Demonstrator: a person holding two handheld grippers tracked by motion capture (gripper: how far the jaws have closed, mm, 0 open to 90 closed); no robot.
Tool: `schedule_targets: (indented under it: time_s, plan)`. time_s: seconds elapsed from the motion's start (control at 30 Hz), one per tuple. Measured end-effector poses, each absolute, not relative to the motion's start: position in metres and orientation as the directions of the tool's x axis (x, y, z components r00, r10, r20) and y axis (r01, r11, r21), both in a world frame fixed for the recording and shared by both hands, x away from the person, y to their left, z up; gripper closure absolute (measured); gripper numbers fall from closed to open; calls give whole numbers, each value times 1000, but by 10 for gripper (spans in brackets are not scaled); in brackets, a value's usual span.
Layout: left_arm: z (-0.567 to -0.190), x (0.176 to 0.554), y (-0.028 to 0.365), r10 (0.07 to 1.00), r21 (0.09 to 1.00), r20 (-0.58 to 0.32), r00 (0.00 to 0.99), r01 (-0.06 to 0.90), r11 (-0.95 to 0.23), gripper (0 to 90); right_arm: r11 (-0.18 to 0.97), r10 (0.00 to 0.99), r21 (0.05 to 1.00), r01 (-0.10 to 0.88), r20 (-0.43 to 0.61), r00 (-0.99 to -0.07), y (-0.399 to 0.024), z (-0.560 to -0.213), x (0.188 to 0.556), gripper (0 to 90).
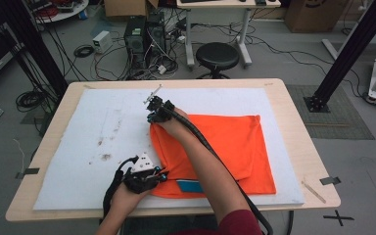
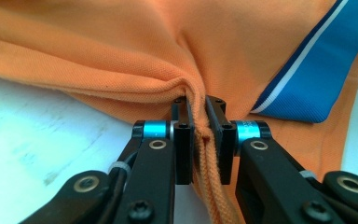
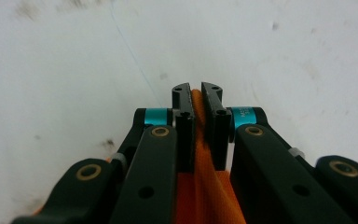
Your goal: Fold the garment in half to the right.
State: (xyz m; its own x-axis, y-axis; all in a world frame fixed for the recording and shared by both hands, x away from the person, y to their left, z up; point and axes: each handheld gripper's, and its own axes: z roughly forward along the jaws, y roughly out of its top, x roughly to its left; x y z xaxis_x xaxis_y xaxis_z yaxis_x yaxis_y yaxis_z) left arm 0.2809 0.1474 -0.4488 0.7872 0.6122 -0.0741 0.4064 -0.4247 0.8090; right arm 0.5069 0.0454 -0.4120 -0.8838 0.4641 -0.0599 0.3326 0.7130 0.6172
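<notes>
Orange shirt lies at the desk's four o'clock side; left gripper and right gripper fingers both clamp its nine o'clock edge. Soft, light, floppy knit: edges look best for holding.

Worktop: light wood — white mat stained.
Stool: black, beyond far edge.
Floor: computer tower — tangled cables.

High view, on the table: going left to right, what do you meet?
Bare white mat → left gripper, shut on the orange shirt's near left edge → blue collar → the orange shirt itself → wooden stick by the table's right edge.
</notes>
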Motion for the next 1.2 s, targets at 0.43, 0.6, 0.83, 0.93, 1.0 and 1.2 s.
schedule_targets:
  time_s: [0.43,0.6,0.83,0.93,1.0,1.2]
  plan:
    - [-420,269,167,608,855,-114,785,390,-343,824,653,454,697,296,-47,-890,41,-369,497,855]
    - [-413,269,160,579,870,-135,804,376,-318,824,635,450,719,282,-47,-892,25,-356,495,854]
    - [-403,272,146,532,886,-163,831,360,-291,825,611,463,743,273,-56,-884,-2,-343,490,853]
    - [-398,274,138,509,892,-173,843,353,-281,825,595,475,755,275,-55,-878,-14,-338,487,853]
    - [-394,276,131,496,895,-165,852,341,-287,825,591,480,760,272,-60,-875,-22,-335,486,853]
    - [-384,283,106,460,899,-158,874,320,-299,825,557,514,778,291,-48,-856,-51,-328,486,853]
